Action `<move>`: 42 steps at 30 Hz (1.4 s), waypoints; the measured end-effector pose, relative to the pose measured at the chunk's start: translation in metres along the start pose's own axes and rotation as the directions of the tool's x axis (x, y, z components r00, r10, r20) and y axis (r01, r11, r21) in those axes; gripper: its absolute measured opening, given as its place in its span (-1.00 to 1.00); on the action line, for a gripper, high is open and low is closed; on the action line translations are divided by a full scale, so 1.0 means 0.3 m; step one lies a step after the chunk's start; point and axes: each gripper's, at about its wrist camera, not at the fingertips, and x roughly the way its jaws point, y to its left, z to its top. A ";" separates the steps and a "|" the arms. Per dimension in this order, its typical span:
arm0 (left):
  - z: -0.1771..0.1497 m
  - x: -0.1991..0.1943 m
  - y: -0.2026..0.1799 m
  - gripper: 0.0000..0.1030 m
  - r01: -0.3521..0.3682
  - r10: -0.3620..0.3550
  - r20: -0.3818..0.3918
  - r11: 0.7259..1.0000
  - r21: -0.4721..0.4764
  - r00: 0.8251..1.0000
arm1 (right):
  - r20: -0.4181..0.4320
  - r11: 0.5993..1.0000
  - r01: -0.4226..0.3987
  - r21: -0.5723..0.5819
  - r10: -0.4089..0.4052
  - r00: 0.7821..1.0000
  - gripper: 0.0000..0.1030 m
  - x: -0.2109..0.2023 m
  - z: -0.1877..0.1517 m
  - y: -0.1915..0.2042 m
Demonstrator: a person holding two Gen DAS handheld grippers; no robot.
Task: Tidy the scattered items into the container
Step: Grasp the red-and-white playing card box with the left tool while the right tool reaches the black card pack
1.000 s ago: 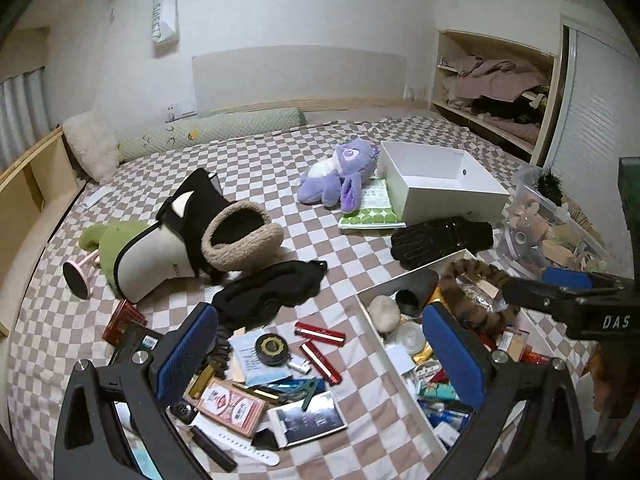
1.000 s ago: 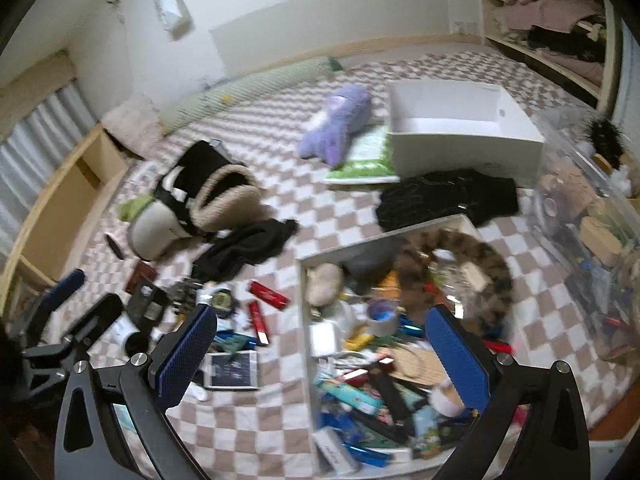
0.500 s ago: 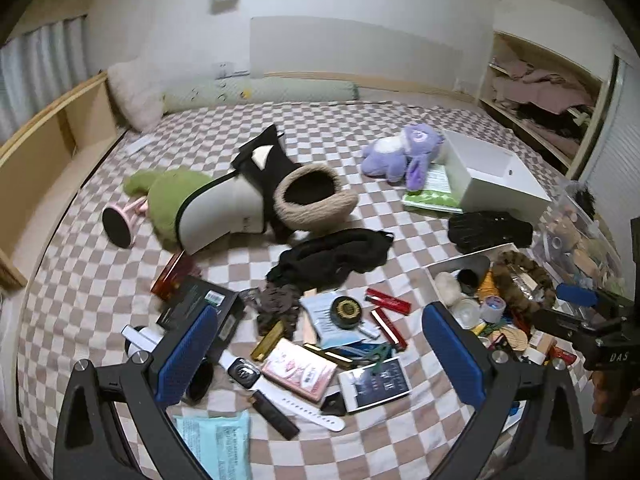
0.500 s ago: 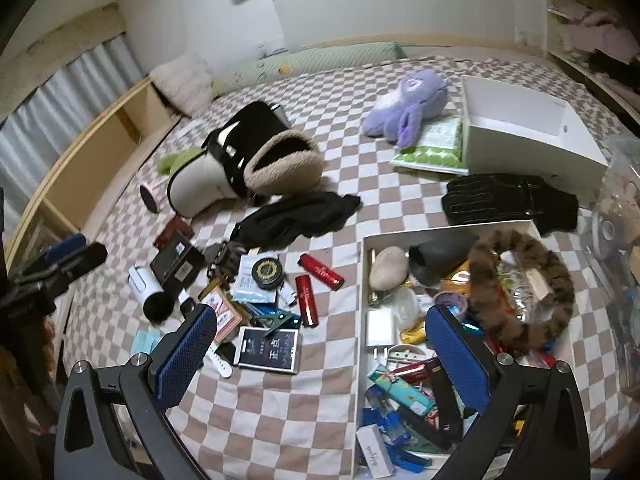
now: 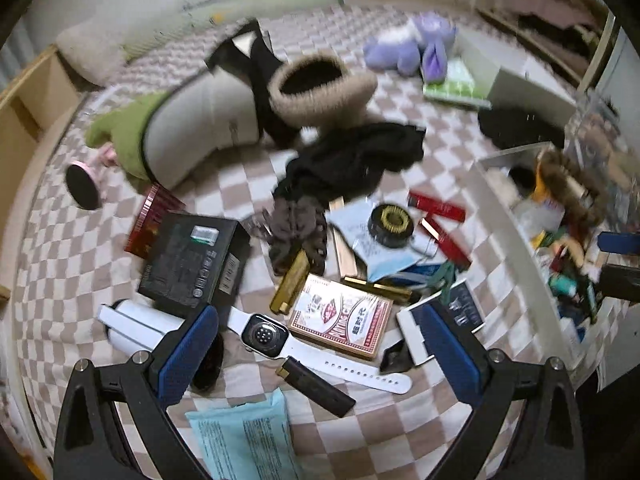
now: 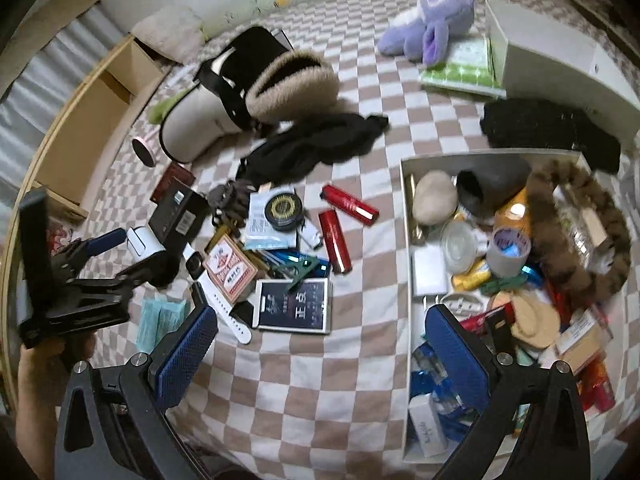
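Small items lie scattered on the checked bedspread: a white smartwatch (image 5: pixel 276 338), a red card deck (image 5: pixel 340 316), a black box (image 5: pixel 192 256), two red tubes (image 6: pixel 340 220) and a dark card case (image 6: pixel 296 310). My left gripper (image 5: pixel 320 354) is open and empty, low over the watch and card deck; it also shows in the right wrist view (image 6: pixel 100 256). My right gripper (image 6: pixel 320 356) is open and empty, over the bedspread at the left edge of the white container (image 6: pixel 404 216), which is full of mixed items.
A fur-lined boot (image 5: pixel 224 108), a black cloth (image 5: pixel 360 160), black gloves (image 6: pixel 548 128), a purple plush (image 6: pixel 428 28) and an empty white box (image 6: pixel 548 56) lie farther back. A blue packet (image 5: pixel 244 436) lies near the front. A wooden bed rail (image 6: pixel 80 128) runs along the left.
Both grippers have dropped lower and closer to the bed. The left one has moved down over the pile of small items. Both stay open.
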 end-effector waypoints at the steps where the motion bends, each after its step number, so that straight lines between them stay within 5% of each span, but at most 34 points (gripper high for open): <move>1: 0.002 0.026 0.003 0.96 0.004 -0.004 -0.016 1.000 0.002 1.000 | -0.014 1.000 -0.002 0.002 0.002 1.000 1.00 0.013 -0.001 0.002; 19: -0.028 0.301 -0.032 0.75 -0.010 0.029 -0.217 0.996 0.087 0.976 | -0.184 0.999 -0.027 -0.029 0.021 0.983 1.00 0.269 -0.026 0.077; 42: 0.002 0.360 -0.029 0.61 0.076 -0.045 -0.290 0.992 0.098 0.956 | -0.259 1.000 0.006 -0.017 -0.010 0.966 1.00 0.396 -0.012 0.072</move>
